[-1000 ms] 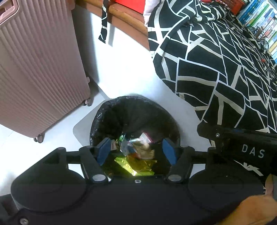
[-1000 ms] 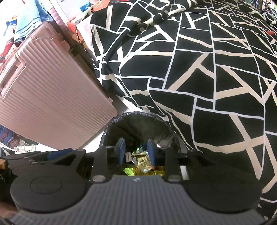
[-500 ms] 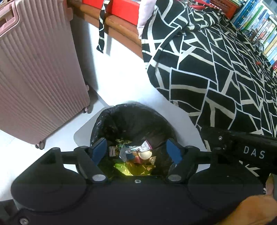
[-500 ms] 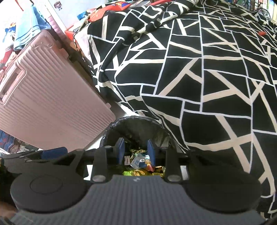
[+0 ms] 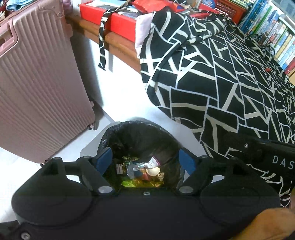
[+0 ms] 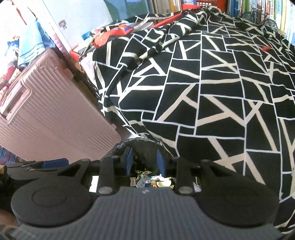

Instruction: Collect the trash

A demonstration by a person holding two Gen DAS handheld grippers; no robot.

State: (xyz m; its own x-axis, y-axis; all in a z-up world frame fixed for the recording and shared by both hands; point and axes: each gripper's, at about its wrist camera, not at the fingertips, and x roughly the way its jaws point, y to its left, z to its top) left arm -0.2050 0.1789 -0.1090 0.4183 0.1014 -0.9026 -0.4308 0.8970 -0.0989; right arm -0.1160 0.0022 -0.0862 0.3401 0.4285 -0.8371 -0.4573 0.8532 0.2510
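A bin with a black liner (image 5: 140,136) stands on the white floor between the suitcase and the bed. Crumpled wrappers and foil (image 5: 142,173) lie inside it. My left gripper (image 5: 145,162) hangs open above the bin's mouth with nothing between its blue pads. Just to its right is the black body of the right gripper (image 5: 267,157). In the right wrist view my right gripper (image 6: 143,162) is also over the bin (image 6: 140,143), its pads a narrow gap apart and empty, with wrappers (image 6: 151,181) below. A small red item (image 6: 266,48) lies far out on the bed.
A pink ribbed suitcase (image 5: 42,92) stands close on the bin's left. The bed with a black-and-white cover (image 5: 221,83) rises on the right. Red boxes (image 5: 118,16) sit at the bed's head and books (image 5: 267,27) line the far wall. Red packets (image 6: 114,35) lie near the pillow end.
Both grippers have lifted and tilted up from the bin, which now sits lower and smaller in both views. More of the bed and bookshelf shows. Both grippers stay empty.
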